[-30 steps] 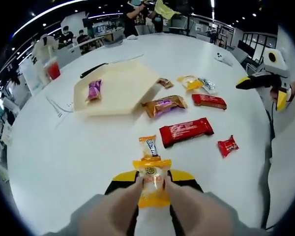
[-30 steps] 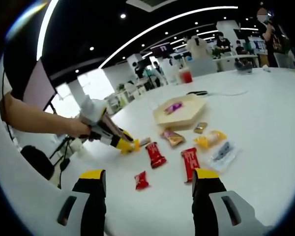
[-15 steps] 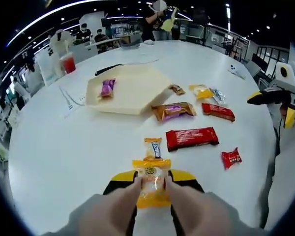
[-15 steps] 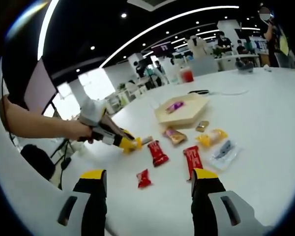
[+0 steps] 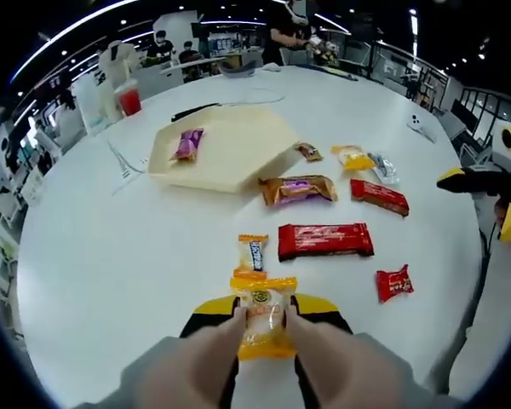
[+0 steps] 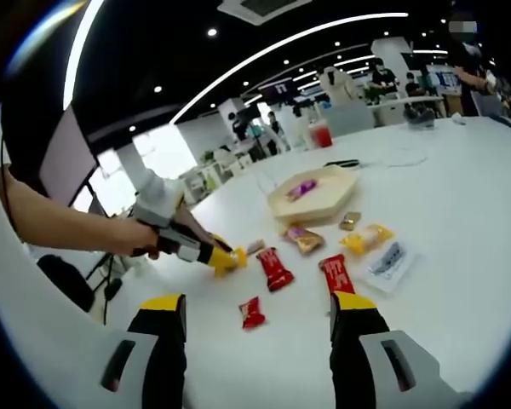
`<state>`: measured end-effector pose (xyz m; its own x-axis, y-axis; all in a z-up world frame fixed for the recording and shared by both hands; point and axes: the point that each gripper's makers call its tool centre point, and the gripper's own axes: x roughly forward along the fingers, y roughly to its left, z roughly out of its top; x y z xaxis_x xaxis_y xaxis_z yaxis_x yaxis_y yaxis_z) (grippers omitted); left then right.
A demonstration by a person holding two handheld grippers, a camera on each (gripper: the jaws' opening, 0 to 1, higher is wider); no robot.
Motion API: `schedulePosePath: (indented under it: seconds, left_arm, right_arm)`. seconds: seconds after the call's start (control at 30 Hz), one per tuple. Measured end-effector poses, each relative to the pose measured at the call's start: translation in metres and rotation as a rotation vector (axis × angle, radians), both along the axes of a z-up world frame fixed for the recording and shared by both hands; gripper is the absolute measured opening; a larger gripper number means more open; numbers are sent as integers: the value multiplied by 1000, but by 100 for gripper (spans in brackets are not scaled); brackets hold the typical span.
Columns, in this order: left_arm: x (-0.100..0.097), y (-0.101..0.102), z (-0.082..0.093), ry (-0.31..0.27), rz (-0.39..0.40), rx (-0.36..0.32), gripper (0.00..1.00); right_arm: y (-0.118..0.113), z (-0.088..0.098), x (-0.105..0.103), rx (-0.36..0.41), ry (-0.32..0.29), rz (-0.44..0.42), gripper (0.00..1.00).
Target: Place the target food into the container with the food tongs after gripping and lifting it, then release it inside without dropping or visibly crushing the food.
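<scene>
Left gripper (image 5: 264, 317) w/ jaws closed on a yellow snack packet (image 5: 262, 313), held just above the white surface (image 5: 111, 281); grip looks done, lift underway or about to be, judging by the packet hanging clear of a small orange packet (image 5: 253, 253) beside it. Next move, as it appears: carry the yellow packet fwd & to the upper left toward the cream tray (image 5: 226, 153), which sits well apart across the surface, then ease the jaws apart once it is over the tray floor. Wrapper looks soft, so squeeze should stay light to avoid crushing. Tray already holds one purple packet (image 5: 187, 143) near its left side; rest of the tray floor is bare. Loose on the surface btwn gripper and tray: a long red bar (image 5: 325, 240), a brown packet (image 5: 298, 188), a second red bar (image 5: 379, 196), a small red packet (image 5: 394, 282), a yellow packet near a clear one further back. Right gripper (image 6: 260, 328) hovers w/ jaws wide apart, holding nothing, off to the side over the surface edge; in its view the left gripper, held in a hand (image 6: 132, 234), shows w/ the yellow packet at its tip, and the tray beyond
</scene>
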<state>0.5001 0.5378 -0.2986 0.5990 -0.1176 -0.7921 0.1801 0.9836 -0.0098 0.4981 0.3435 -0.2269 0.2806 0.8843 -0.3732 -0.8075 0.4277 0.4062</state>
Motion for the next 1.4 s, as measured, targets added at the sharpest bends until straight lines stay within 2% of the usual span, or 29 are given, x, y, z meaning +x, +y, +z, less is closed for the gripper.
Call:
schedulePosePath:
  seconds: [0.1,0.17,0.27,0.4,0.57,0.7,0.73,0.83,1.07,1.3,1.4]
  left_arm:
    - [-1,1,1,-6,42,-9,21]
    - [-4,0,2,25,72,-37,21]
    - [-8,1,2,28,61,-22,20]
    - [-16,0,6,38,49,-2,20]
    - [-24,6,24,-32,107,-17,20]
    - [-29,11,37,-77,141,-25,20]
    - [-30,12,43,-103,170,-48,20]
    - [-33,16,54,-144,208,-53,20]
    - [-36,24,60,-205,298,-89,20]
    - [-41,22,65,-229,317,-104,21]
    - [-41,18,70,-250,320,-122,21]
  right_arm:
    - [-6,1,1,-4,1,-17,68]
    - [-9,4,0,-3,1,-26,68]
    - [-14,11,-2,-1,-12,-33,68]
    - [-19,9,-1,-17,-24,-36,68]
    - [-21,10,-2,-20,-20,-42,67]
    - [-16,10,-6,-30,-30,-12,67]
    - [-15,10,-7,-31,-32,-6,67]
    - [-12,8,-9,-33,-17,5,67]
    - [-13,4,-3,-53,-1,21,67]
    - [-10,8,-2,-55,-16,29,67]
    - [-14,6,1,-58,-13,5,67]
